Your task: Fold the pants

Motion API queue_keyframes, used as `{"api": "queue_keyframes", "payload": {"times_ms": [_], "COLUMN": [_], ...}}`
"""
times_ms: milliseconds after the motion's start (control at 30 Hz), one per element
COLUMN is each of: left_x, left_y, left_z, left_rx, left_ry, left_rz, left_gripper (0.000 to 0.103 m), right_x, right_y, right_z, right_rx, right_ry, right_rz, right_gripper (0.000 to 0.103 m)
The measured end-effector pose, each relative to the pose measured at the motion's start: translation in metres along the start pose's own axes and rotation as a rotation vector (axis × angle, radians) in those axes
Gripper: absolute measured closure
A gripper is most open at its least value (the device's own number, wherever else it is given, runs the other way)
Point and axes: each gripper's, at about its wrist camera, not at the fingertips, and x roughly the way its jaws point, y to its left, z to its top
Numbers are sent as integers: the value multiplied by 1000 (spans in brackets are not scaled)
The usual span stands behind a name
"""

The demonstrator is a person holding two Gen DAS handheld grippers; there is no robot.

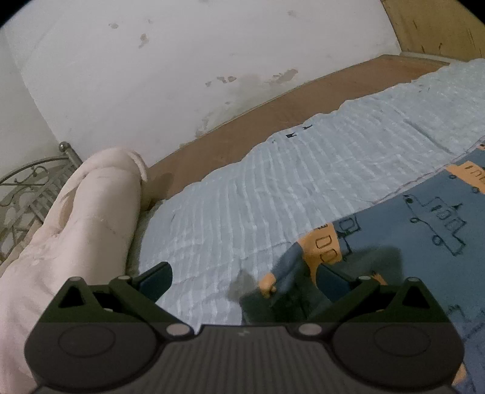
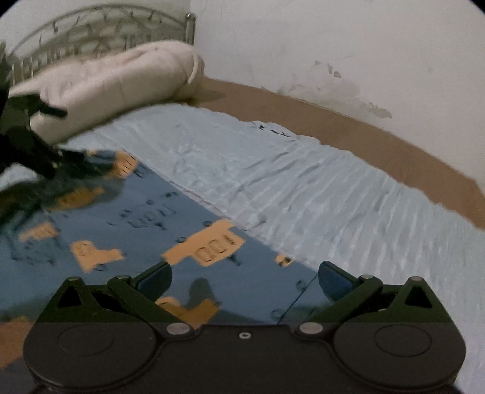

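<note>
Blue pants (image 1: 424, 242) printed with orange blocks and line-drawn vehicles lie flat on a light blue quilted sheet (image 1: 272, 181). My left gripper (image 1: 244, 282) is open, and a lifted, curled corner of the pants (image 1: 288, 272) sits between its fingers, close to the right finger (image 1: 333, 280). In the right wrist view my right gripper (image 2: 244, 280) is open just above the pants (image 2: 136, 218), near their edge against the sheet (image 2: 303, 181). The left gripper (image 2: 30, 145) shows there as a dark blur at the pants' far left end.
A rolled cream duvet (image 1: 91, 212) (image 2: 106, 85) lies at the head of the bed against a metal headboard (image 1: 24, 188) (image 2: 91, 33). A bare brown strip of the bed base (image 1: 272, 106) (image 2: 363, 136) runs along a stained white wall (image 1: 182, 60). A wooden panel (image 1: 439, 27) stands at the far end.
</note>
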Motion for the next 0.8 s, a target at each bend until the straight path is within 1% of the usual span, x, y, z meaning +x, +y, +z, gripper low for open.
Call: {"api": "queue_keyframes", "payload": {"times_ms": [67,167,233,300,400,467,600,667,733,800], "left_x": [11,30,43,55,71,79,81,79,78,78], "left_y": [6,22,29,32,31,29,28,27,25,24], "left_z": [3,9,13,17,22,22,23,22,21,21], "left_rx": [-26,-87,-92,-65,-32,-41,-53,-40,-10,12], "left_ry": [-2,-8,-10,-14,1,15,5,6,10,20], "left_rz": [-58,-191,-259,-308,-342,-373,-456,-487,-488,-484], "left_gripper": [0,1,1,1,1,1,1,1,1,4], "right_x": [10,28,36,42,53,61,71,73,75,76], "right_y": [-4,-14,-20,-27,-35,-36,-37,-36,-34,-33], "right_z": [3,7,10,11,14,15,18,19,19,19], "right_rx": [-22,-15,3,19,37,27,31,21,9,-1], "right_ry": [10,46,62,59,70,83,92,95,98,99], "right_rz": [1,18,20,37,63,70,82,85,87,89], "right_gripper": [1,2,5,6,11,14,15,15,15,15]}}
